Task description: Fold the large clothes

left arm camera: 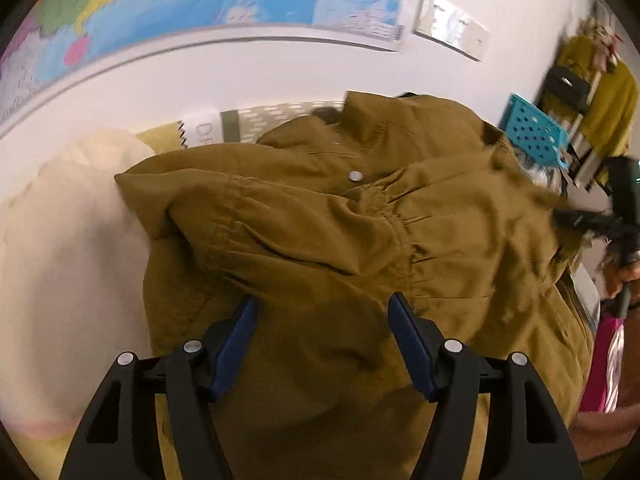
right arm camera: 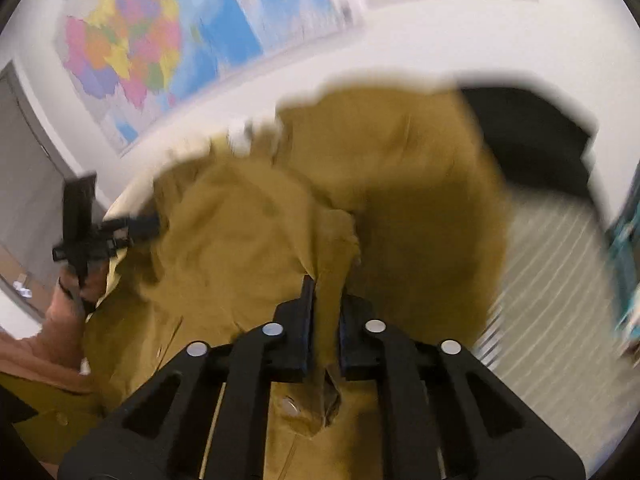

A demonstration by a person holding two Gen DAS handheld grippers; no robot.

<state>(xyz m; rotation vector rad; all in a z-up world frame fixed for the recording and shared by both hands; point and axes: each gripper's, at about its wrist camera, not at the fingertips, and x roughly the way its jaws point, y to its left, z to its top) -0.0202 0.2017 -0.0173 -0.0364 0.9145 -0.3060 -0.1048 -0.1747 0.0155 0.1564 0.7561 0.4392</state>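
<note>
1. Mid-fold: the mustard jacket (left arm camera: pixel 340 220) lies bunched across the surface below the wall map (left arm camera: pixel 168 4).
2. Right tongs (right arm camera: pixel 325 320) are clamped on a jacket fold; left tongs (left arm camera: pixel 322 344) hover spread apart.
3. Next, probably: left grabs the near hem.

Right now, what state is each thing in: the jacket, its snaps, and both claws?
Olive-brown jacket: rumpled, bunched up, not yet folded flat.
Snap button: visible on the front; fastened or not, cannot tell.
Left claw: open, over the fabric, gripping nothing.
Right claw: shut on a pinched fold of the jacket.
</note>
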